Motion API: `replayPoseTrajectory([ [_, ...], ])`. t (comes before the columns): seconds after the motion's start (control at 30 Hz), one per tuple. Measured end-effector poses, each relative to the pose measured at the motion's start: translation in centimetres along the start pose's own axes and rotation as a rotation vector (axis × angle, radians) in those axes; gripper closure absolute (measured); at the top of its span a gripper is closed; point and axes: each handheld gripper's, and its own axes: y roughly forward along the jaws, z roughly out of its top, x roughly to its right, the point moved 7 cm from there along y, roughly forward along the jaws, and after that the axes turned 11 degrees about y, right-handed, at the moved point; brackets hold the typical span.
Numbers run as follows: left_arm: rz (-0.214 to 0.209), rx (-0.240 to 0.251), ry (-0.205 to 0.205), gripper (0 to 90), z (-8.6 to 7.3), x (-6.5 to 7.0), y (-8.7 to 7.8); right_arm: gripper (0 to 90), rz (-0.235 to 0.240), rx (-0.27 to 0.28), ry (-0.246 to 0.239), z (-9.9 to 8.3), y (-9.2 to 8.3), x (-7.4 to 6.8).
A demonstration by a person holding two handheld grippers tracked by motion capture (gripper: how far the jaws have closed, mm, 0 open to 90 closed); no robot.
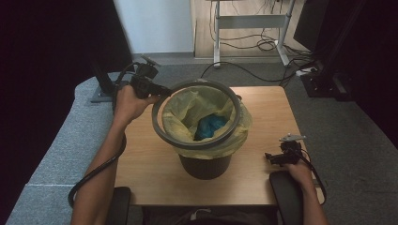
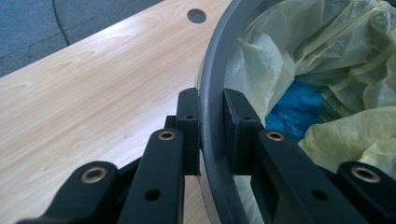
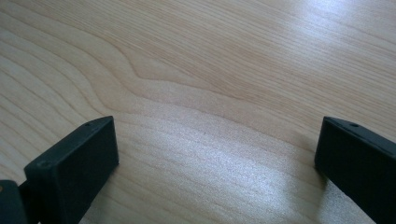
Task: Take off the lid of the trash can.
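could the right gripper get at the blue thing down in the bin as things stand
Probably yes: the right gripper rests open on the table, and the grey ring, lifted by the left gripper, leaves the blue thing uncovered.

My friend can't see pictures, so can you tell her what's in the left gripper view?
The left gripper pinches the grey ring of a waste bin, one black jaw on each side of it. Inside the ring lies a crumpled pale yellow bin bag with something blue in it. To the left is a light wooden table with a round hole.
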Motion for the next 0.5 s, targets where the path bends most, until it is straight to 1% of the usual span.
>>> replayPoseTrajectory([
  [0.13,0.007,0.000,-0.010,77.7,-0.6,-0.4,-0.4,0.0,0.000,0.000,0.000,0.0,0.0,0.0],
  [0.33,0.010,0.011,-0.037,77.7,-1.5,-1.2,-1.0,0.0,0.000,0.000,0.000,0.0,0.0,0.0],
  [0.4,0.012,0.011,-0.039,77.7,-1.7,-1.3,-1.1,0.0,0.000,0.000,-0.001,0.0,0.0,0.0],
  [0.5,0.019,0.008,-0.054,77.7,-2.5,-1.8,-1.6,0.0,0.000,0.000,0.000,0.0,0.0,0.0],
])
